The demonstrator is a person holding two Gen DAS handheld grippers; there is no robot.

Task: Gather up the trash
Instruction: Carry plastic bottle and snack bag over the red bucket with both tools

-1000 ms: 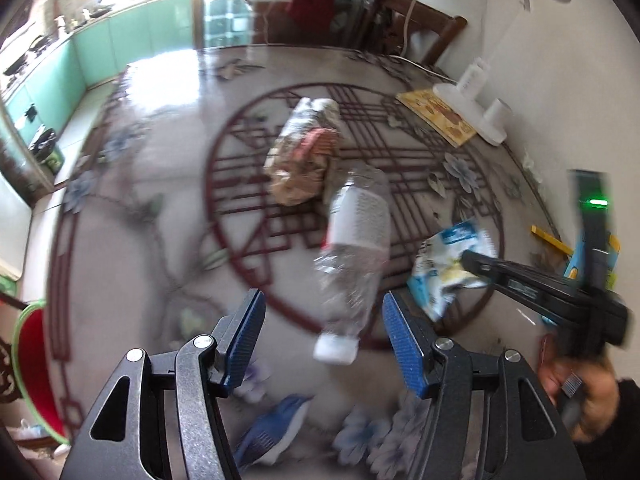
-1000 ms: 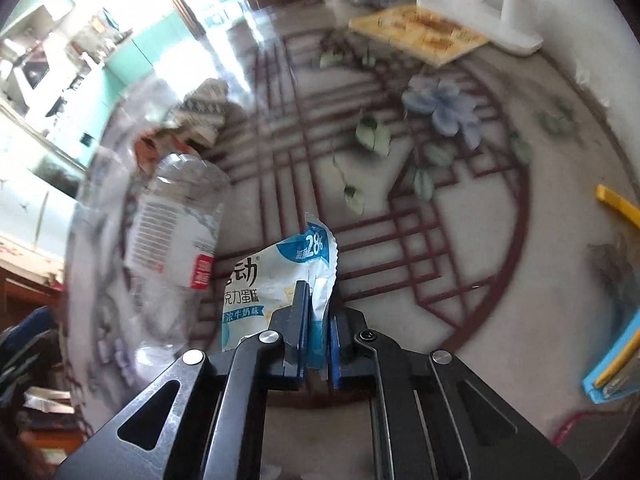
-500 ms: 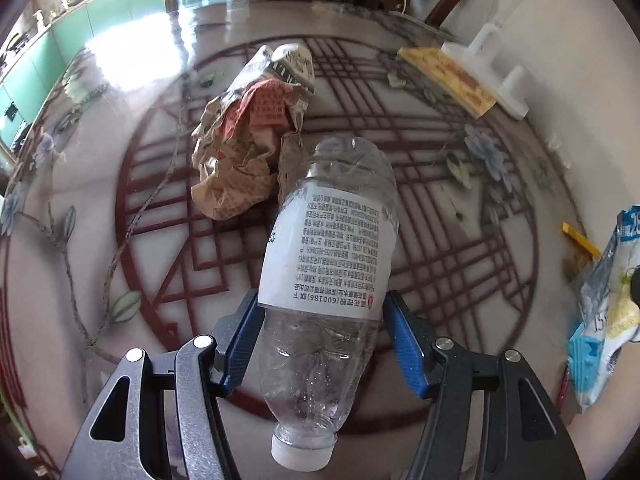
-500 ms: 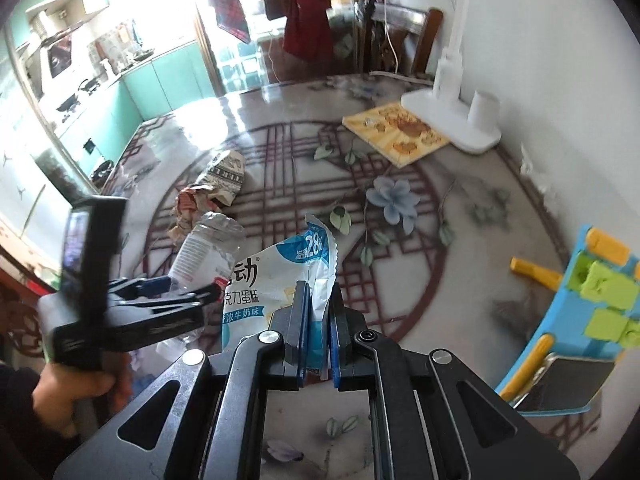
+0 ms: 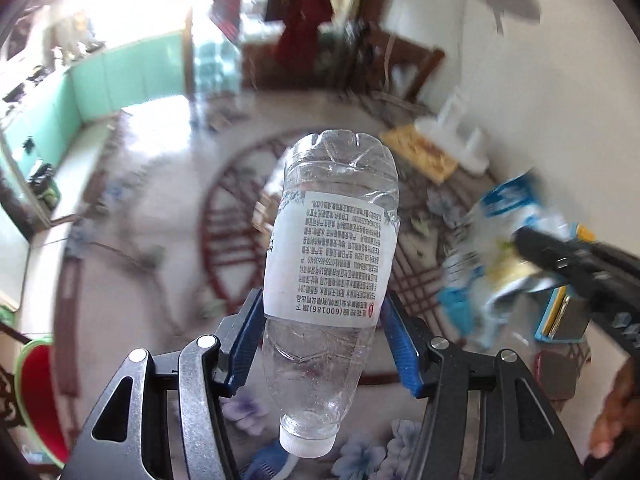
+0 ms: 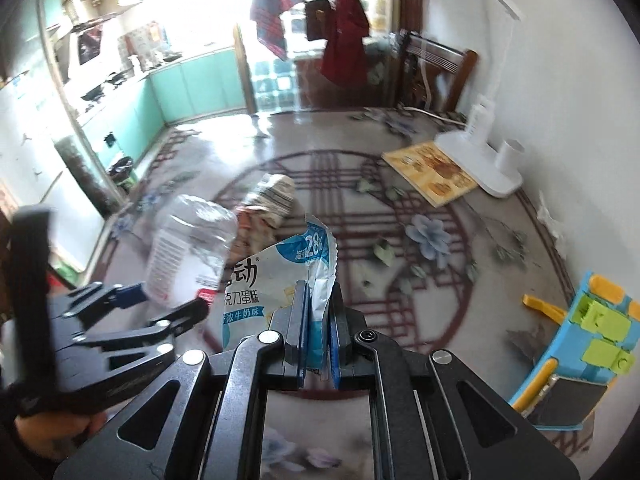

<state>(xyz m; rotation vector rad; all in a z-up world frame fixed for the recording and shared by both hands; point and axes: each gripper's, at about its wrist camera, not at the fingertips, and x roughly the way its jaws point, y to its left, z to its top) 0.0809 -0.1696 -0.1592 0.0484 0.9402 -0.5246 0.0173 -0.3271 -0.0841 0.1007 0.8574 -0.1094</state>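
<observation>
Your left tool is clamped across the lower body of the clear plastic bottle, cap end toward the camera and the crumpled base pointing away, and its jaws have just been closing in further on it. The bottle is thin and empty, so the wall may cave under the blue pads and let it slide or swing out, cap first, above all because the grip sits toward the neck with most of the body standing out beyond the pads. Your right tool is pressed together on one edge of the blue-and-white snack wrapper, which hangs clear of the patterned bench. A slick film pinched by its edge could tear or slip free if you swing it fast. In both views the two tools are near each other, so the bottle could knock the wrapper as you carry them. The crumpled paper wad lies on the bench beyond the bottle, not yet collected, and no bin shows clearly in either view.
</observation>
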